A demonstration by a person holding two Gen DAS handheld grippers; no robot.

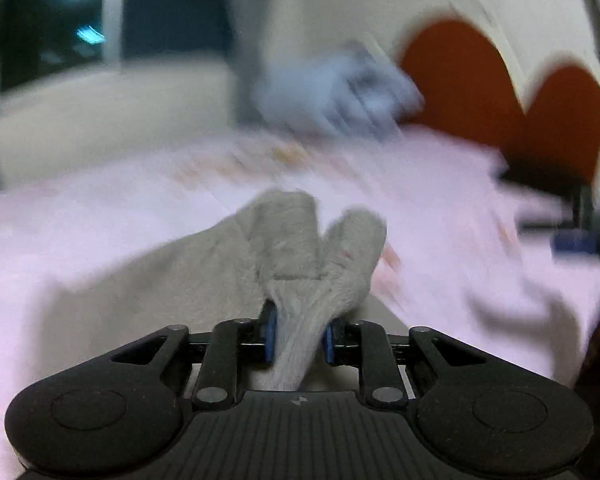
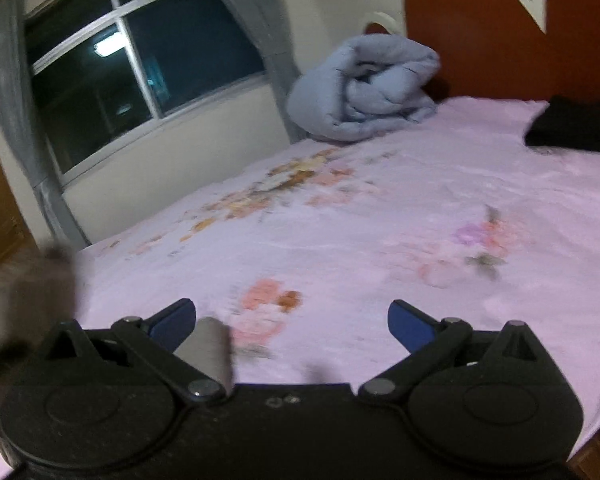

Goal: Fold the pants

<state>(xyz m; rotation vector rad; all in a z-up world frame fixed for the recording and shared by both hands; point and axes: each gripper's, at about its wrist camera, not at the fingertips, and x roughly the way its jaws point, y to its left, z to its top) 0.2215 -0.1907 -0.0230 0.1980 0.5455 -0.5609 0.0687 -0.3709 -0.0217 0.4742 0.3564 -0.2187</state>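
1. Left wrist view: I see my left gripper (image 1: 299, 338) clamped on a bunch of grey fuzzy fabric — the pants (image 1: 300, 248) — with the blue pads (image 1: 271, 334) pressing it from both sides.
2. From the grip, the grey cloth rises in two rounded folds and spreads down to the left over the pink floral bedsheet (image 1: 100, 216).
3. This picture is heavily blurred; beyond the pants I make out a light blue duvet (image 1: 336, 92) and a red-brown headboard (image 1: 460, 80).
4. Right wrist view: my right gripper (image 2: 291, 326) stands wide, nothing between its blue fingertips (image 2: 410, 326) — only sheet below.
5. A grey blur at the left edge (image 2: 28, 292) looks like the pants, though I cannot tell for sure.
6. Farther back the rolled duvet sits by the headboard, a black garment (image 2: 572, 128) lies at right, and a dark window (image 2: 140, 72) is behind.
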